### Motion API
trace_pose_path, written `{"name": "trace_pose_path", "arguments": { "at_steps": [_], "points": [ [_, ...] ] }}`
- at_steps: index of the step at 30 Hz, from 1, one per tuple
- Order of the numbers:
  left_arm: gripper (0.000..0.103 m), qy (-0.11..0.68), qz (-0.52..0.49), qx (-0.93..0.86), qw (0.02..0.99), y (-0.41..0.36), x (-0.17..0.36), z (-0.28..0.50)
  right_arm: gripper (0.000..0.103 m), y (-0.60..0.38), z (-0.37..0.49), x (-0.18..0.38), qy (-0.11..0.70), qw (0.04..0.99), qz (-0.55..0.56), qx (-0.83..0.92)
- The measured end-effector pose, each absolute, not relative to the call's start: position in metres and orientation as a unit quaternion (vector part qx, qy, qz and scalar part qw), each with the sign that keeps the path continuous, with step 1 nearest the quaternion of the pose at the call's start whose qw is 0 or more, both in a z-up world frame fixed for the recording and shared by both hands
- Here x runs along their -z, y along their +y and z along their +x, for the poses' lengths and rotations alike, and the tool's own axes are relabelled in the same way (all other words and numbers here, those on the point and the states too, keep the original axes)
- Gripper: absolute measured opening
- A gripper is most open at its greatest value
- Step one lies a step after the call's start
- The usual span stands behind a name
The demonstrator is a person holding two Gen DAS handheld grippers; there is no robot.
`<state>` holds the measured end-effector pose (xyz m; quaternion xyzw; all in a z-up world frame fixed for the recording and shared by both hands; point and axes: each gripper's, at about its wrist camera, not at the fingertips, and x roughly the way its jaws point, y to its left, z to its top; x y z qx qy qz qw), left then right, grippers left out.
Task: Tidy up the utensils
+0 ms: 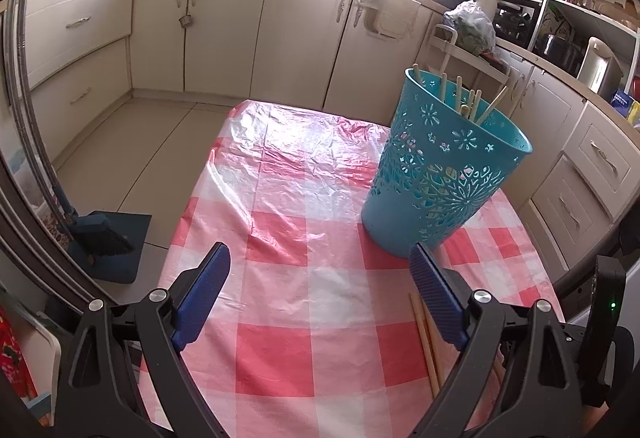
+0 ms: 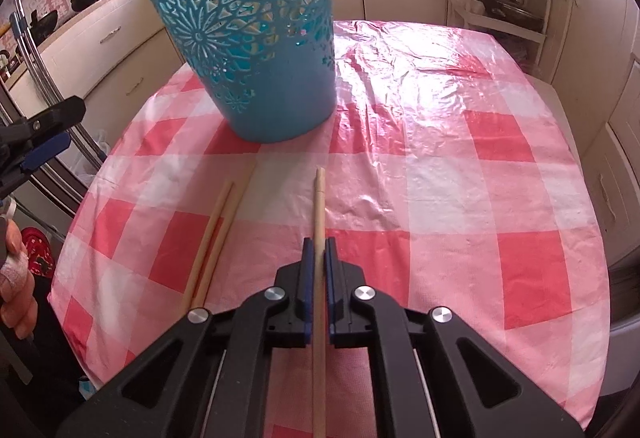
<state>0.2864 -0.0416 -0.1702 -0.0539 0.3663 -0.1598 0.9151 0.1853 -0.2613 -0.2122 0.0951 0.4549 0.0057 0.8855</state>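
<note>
The right gripper (image 2: pixel 319 254) is squeezing one wooden chopstick (image 2: pixel 319 206) between its two blue pads. The pads are pressing on both sides of the stick. The stick is pointing away from the gripper, toward the blue basket (image 2: pixel 256 50), and its far tip is sitting just above the tablecloth (image 2: pixel 460 166) or on it; it is hard to tell which.

Two more chopsticks (image 2: pixel 218 234) are lying flat on the cloth, a little to the left of the held one. They are lying side by side and touching each other.

The blue basket is standing upright on the table, past the tips of the loose sticks. It has flower-shaped holes cut in its wall. In the left wrist view, a bunch of chopsticks (image 1: pixel 460 94) is standing inside it, poking out over the rim.

The left gripper (image 1: pixel 320 262) is hanging over the pink and white checked cloth with its jaws spread wide and nothing between them. The basket (image 1: pixel 440 174) is just ahead of its right finger. The loose chopsticks (image 1: pixel 426 342) are lying beside that same finger.
</note>
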Motion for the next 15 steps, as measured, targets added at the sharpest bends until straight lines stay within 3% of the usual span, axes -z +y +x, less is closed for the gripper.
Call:
{"name": "trace_pose_path", "arguments": {
  "at_steps": [15],
  "points": [
    [0.087, 0.378, -0.062, 0.156, 0.911, -0.044, 0.177, 0.293, 0.006, -0.273, 0.163, 0.18, 0.401, 0.895, 0.188, -0.046]
  ]
}}
